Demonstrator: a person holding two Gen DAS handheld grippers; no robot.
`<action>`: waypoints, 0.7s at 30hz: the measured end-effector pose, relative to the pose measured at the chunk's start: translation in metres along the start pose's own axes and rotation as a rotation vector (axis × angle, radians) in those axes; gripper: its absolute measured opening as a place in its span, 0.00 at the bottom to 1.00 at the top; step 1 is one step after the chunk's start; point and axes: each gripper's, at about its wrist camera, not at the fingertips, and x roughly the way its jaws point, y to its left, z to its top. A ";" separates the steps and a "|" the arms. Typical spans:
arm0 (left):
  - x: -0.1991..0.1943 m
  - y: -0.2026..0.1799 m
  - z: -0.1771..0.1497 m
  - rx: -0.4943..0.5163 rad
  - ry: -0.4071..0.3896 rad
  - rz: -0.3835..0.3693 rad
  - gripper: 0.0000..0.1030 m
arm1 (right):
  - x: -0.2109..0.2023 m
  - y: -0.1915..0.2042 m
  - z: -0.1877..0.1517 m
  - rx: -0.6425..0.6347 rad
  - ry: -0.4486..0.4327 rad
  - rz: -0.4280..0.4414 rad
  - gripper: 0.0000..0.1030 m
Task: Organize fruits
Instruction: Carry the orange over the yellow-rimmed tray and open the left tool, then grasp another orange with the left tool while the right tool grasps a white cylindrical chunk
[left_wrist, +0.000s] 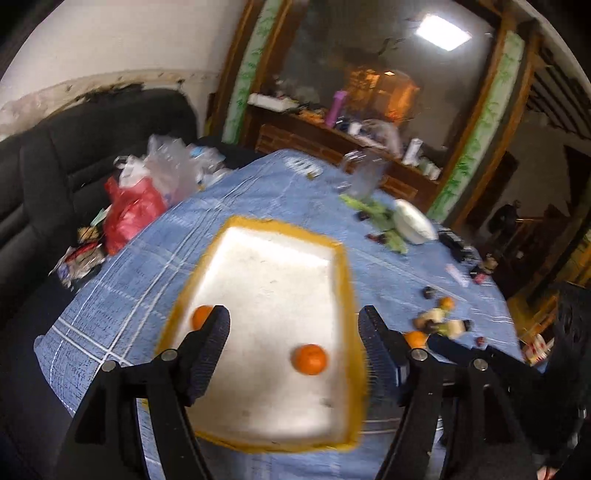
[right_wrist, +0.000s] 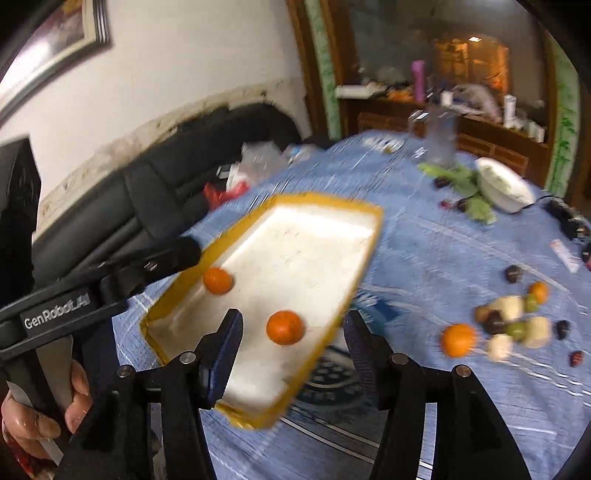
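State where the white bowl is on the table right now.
The white bowl sits tilted at the table's far right in both views, beside the green leaves and well beyond the yellow-rimmed tray.

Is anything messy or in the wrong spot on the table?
Yes. Only two oranges lie in the yellow-rimmed tray. A third orange and a jumble of other fruit sit scattered on the blue tablecloth beside it, not sorted.
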 end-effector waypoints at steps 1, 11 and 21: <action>-0.007 -0.007 0.003 0.013 -0.012 -0.017 0.69 | -0.013 -0.008 0.001 0.003 -0.022 -0.021 0.60; -0.083 -0.108 0.071 0.202 -0.119 -0.181 0.80 | -0.221 -0.113 0.063 0.065 -0.299 -0.385 0.63; -0.091 -0.154 0.110 0.244 -0.161 -0.225 0.93 | -0.346 -0.145 0.106 0.079 -0.476 -0.590 0.85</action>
